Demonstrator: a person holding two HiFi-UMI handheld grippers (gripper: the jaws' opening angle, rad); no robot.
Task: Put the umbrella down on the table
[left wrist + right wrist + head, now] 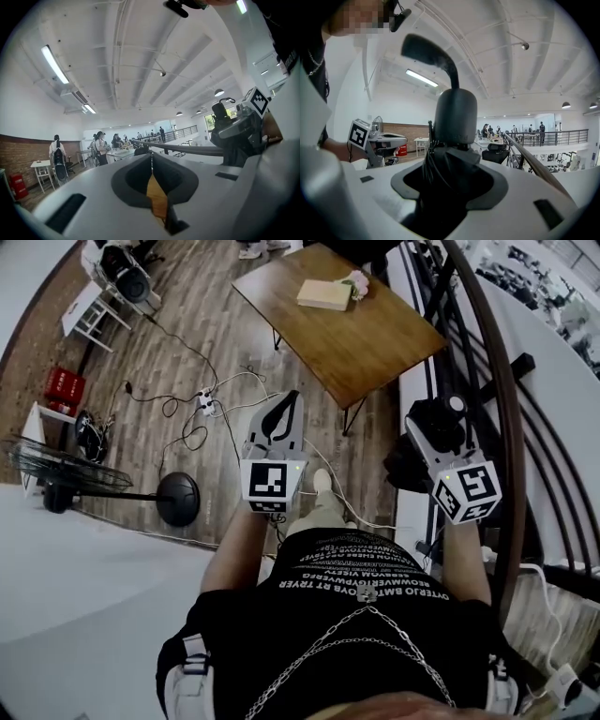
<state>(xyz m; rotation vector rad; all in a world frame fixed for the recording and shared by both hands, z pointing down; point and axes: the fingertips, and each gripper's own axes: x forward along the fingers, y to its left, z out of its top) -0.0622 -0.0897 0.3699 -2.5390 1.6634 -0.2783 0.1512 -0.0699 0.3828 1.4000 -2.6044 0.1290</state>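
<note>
Head view: black umbrella (433, 418) carried in right gripper (441, 442), well apart from wooden table (375, 352); setting-down not yet done. Left gripper view: left gripper (151, 157) jaws seen together, empty. Right gripper view: jaws clamped on folded umbrella.

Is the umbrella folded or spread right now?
Folded. The umbrella sits bunched and black in the right gripper, handle sticking out.

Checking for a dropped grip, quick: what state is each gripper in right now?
Left gripper: shut, jaws together, holding nothing.
Right gripper: shut on the black folded umbrella, which stands up between its jaws.
</note>
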